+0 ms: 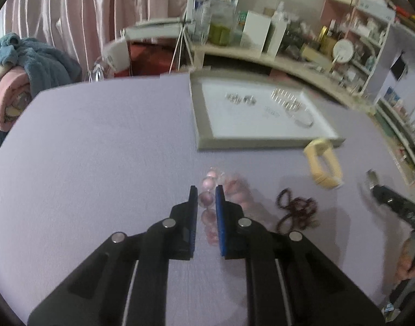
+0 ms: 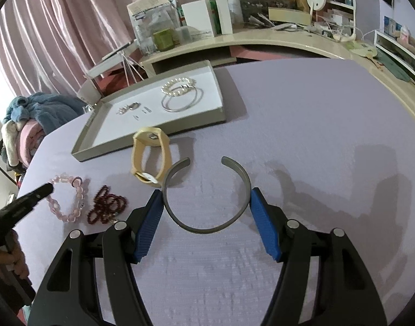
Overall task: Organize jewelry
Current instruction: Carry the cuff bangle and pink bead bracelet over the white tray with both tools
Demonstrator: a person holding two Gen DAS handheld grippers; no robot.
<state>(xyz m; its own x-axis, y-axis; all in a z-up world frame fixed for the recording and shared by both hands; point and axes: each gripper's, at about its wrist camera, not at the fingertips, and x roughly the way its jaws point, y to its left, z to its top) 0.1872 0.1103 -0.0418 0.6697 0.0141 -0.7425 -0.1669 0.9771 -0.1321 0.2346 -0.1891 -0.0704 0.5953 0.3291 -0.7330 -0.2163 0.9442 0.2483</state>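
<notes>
My left gripper (image 1: 206,188) is shut on a pink bead bracelet (image 1: 206,199), with beads showing between its blue pads; the rest of the strand trails blurred to the right. In the right wrist view that bracelet (image 2: 78,190) lies at the left on the lilac table, and the left gripper (image 2: 45,190) reaches its near-left side. My right gripper (image 2: 206,191) holds a grey open cuff bangle (image 2: 204,229) by both sides, its gap facing away. Further back stands a beige tray (image 2: 153,133) lined in white, with a pearl bracelet (image 2: 177,87), a silver bangle (image 2: 180,103) and small rings (image 2: 131,107).
A cream watch band (image 2: 150,157) stands on edge just in front of the tray. A dark red bead bracelet (image 2: 106,206) lies coiled beside the pink one. A cluttered desk (image 2: 261,38) curves behind the table, and pink curtains and a pile of bedding (image 2: 30,114) are at the left.
</notes>
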